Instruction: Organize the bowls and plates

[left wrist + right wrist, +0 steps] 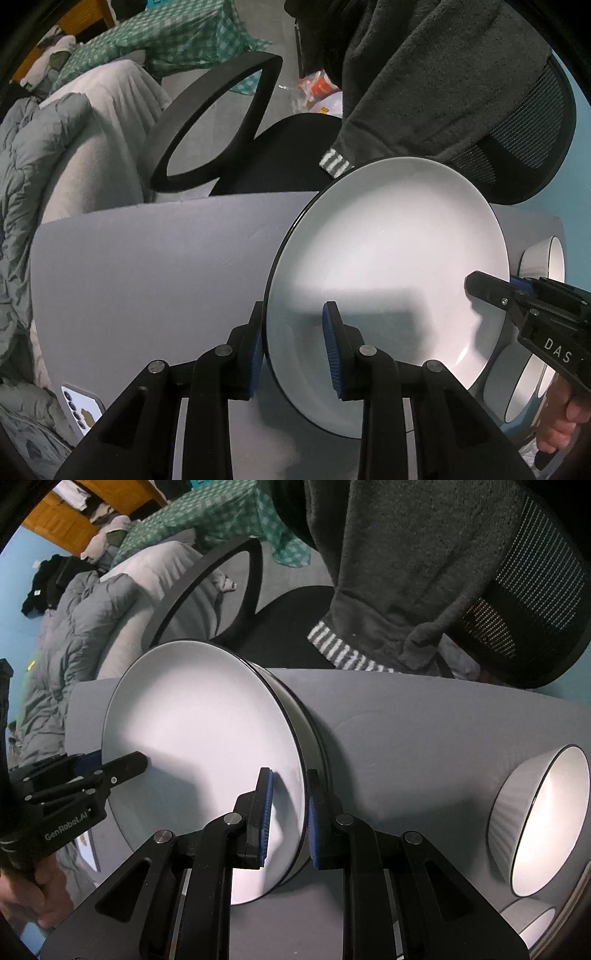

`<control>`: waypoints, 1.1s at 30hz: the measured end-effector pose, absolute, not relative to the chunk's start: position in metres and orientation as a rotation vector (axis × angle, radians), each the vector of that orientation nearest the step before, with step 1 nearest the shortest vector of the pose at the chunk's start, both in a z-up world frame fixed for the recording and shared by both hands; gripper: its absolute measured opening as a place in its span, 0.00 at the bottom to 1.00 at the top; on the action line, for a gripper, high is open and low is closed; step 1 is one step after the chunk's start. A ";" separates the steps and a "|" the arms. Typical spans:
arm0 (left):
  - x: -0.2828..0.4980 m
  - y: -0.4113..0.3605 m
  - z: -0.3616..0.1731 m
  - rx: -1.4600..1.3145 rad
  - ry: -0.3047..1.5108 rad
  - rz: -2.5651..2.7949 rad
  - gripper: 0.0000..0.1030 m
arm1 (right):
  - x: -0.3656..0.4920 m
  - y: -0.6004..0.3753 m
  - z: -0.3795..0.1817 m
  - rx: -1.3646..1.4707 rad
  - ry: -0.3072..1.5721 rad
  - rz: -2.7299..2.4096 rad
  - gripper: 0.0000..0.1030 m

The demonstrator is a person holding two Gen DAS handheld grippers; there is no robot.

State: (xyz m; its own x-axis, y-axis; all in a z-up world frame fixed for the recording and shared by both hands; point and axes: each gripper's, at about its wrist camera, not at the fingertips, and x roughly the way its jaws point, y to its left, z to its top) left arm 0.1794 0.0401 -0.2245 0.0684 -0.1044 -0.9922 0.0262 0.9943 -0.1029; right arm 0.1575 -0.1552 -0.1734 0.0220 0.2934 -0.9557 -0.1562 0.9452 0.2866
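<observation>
Left wrist view: left tongs [293,347] straddle the plate [388,266] rim over the bench [147,266], pinching it, probably.

Right wrist view: right tongs [290,819] pinch the opposite rim. A bowl [543,819] sits nearby. Next, a level, matched set-down.

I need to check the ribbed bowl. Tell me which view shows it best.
The right wrist view: the ribbed bowl shows whole, its side and white inside visible. The left wrist view catches only a sliver behind the plate.

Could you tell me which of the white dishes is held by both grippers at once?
The large flat plate; each gripper clamps its rim on opposite sides. The ribbed bowl sits untouched on the table.
</observation>
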 end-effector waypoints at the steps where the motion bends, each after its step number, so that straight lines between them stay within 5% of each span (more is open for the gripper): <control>1: 0.180 0.040 -0.224 -0.063 1.498 -0.101 0.29 | 0.158 -0.155 -0.174 0.113 1.513 0.350 0.16; 33: 0.157 0.035 -0.197 -0.039 1.446 -0.103 0.29 | 0.150 -0.149 -0.155 0.048 1.547 0.299 0.44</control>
State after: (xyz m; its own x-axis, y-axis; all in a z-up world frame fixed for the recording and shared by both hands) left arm 0.1568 0.0353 -0.1972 0.1206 -0.0938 -0.9883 0.0469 0.9950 -0.0887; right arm 0.1504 -0.1493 -0.1549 -0.0047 0.2193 -0.9756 -0.1596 0.9630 0.2172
